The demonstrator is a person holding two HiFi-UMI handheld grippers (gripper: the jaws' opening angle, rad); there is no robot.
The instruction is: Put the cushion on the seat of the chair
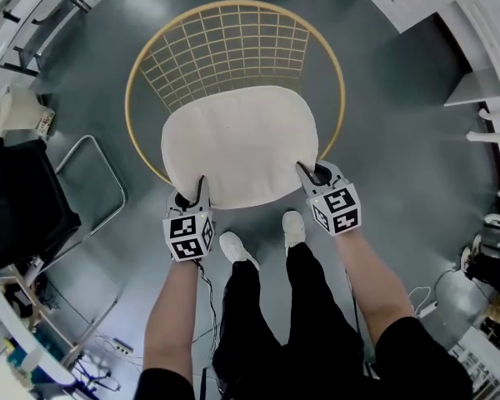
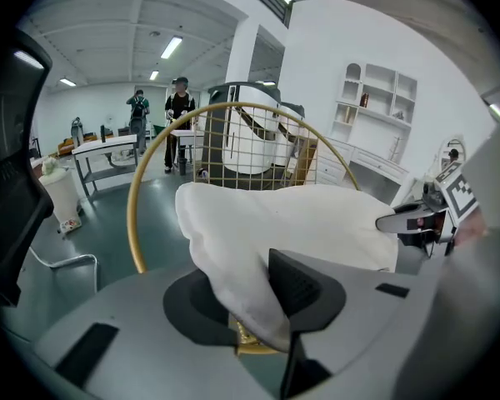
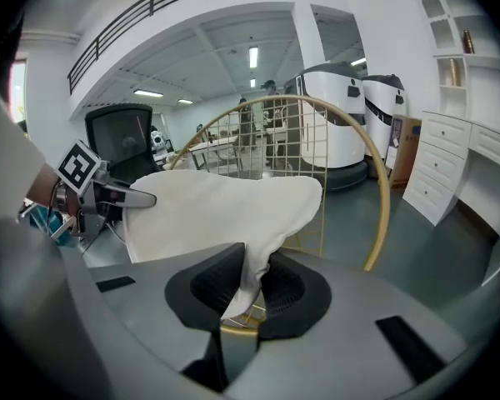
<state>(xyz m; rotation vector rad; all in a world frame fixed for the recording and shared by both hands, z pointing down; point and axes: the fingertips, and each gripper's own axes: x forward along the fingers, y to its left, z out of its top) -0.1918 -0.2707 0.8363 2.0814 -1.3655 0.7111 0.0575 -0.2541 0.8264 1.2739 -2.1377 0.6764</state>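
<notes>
**Q:** Forearms (image 1: 168, 323) come up from six o'clock in the head view. What are the tools gripping?

**R:** Both grip the cushion (image 1: 237, 144). The left tool (image 1: 202, 183) is clamped on its seven o'clock corner and the right tool (image 1: 305, 172) on its four o'clock corner.

**Q:** How can you tell from above?

**R:** From above you can't. Each gripper view shows white fabric pinched between its jaws, with a gold rim just beneath.

**Q:** And the chair (image 1: 233, 5)?

**R:** The cushion spreads across the six o'clock half of its gold ring, with the wire back at twelve. Whether it touches the seat, I cannot tell.

**Q:** What about the room?

**R:** The floor (image 1: 400, 182) is grey-green. White shoes (image 1: 293, 227) stand at six o'clock and a black office chair (image 1: 17, 202) at nine. The left gripper view adds two people (image 2: 180, 111) beside a worktop (image 2: 108, 146) at ten o'clock. The right gripper view adds white drawers (image 3: 437, 169) at three and white machines (image 3: 337, 115) behind the chair.
</notes>
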